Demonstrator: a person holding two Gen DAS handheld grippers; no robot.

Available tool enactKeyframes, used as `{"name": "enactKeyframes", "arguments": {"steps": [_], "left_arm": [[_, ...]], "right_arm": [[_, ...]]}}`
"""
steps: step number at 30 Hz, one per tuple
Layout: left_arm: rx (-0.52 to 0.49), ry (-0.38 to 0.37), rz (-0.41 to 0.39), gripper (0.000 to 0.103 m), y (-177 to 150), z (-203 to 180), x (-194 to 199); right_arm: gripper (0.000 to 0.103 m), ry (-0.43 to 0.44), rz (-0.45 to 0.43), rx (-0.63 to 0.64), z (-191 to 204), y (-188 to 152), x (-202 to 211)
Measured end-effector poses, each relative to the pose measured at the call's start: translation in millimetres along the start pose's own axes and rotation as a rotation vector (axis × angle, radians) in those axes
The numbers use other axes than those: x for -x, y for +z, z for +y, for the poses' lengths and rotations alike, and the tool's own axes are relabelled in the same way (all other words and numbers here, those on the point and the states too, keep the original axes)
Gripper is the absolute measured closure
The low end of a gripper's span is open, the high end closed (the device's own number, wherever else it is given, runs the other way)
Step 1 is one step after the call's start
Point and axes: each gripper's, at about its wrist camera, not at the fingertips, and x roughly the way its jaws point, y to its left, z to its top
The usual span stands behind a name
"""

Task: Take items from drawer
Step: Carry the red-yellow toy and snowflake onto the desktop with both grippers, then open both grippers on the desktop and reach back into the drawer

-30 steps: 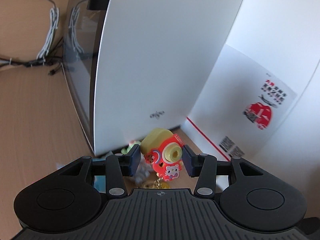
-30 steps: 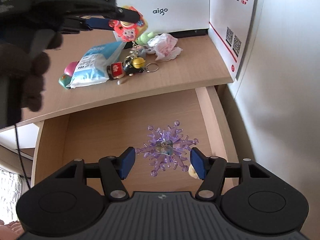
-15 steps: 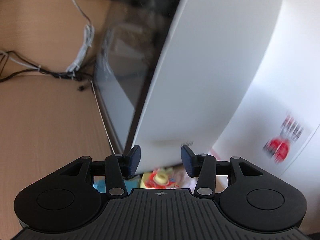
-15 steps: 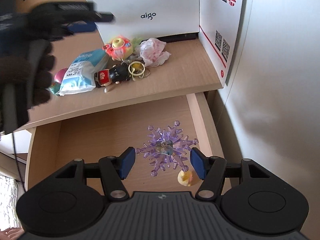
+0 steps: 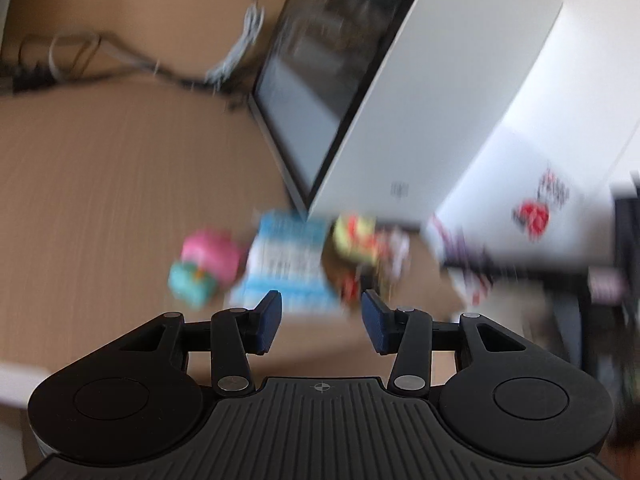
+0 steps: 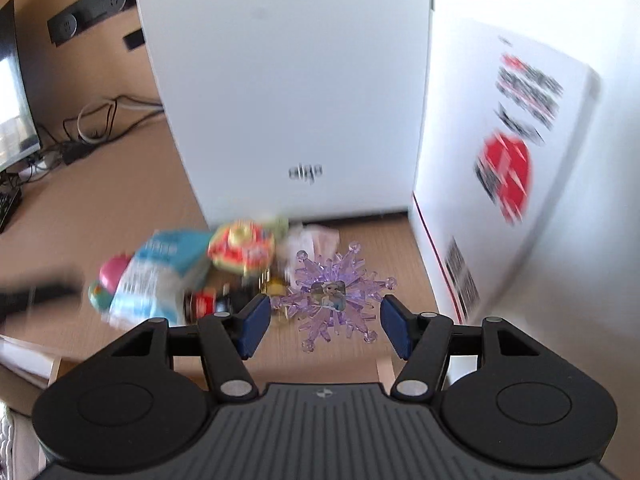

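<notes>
In the left wrist view, heavily blurred, the left gripper [image 5: 321, 322] hovered above the wooden desk [image 5: 100, 208] with its blue pads spread and nothing between them. Beyond its tips lay a cluster of small things on the desk: a pink and teal toy [image 5: 202, 266], a blue and white packet [image 5: 286, 266] just beside it, and a red and yellow toy camera [image 5: 354, 236] close to the foot of a tall white box [image 5: 432, 120]. Grey cables [image 5: 120, 56] trailed across the desk farther back. In the right wrist view, the right gripper [image 6: 322, 326] carried a purple snowflake ornament [image 6: 332, 296] between its blue pads, the crystal spikes reaching toward both pads; whether the pads actually pressed on the spikes could not be told for certain, though the ornament hung in the air above the desk surface with the jaws set around it. Beneath and left of it sat the same pile, the packet [image 6: 160, 276] and toy camera [image 6: 242, 248] touching, in front of the white box [image 6: 288, 80] marked "aigo".
</notes>
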Motion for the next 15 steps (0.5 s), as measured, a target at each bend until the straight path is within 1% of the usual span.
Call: {"name": "enactKeyframes", "arguments": {"steps": [2,4,8,10,11,15], "left_arm": [[0.020,-0.004,0.027,0.056,-12,8,5],[0.032,-0.001,0.047,0.056,-20,12,12],[0.061,0.023,0.048,0.056,-31,22,26],[0.081,0.037,0.043,0.056,-33,27,31],[0.091,0.044,0.041,0.056,-35,30,33],[0.120,0.057,0.055,0.056,-37,41,32]], "right_arm": [[0.042,0.003,-0.002,0.000,0,11,-16],[0.042,0.002,0.016,-0.016,-2,19,-30],[0.042,-0.022,0.030,-0.011,-2,33,-57],[0.037,-0.028,0.054,-0.011,-1,36,-69],[0.031,-0.039,0.066,-0.023,-2,37,-74],[0.029,-0.051,0.067,-0.033,-1,32,-74]]}}
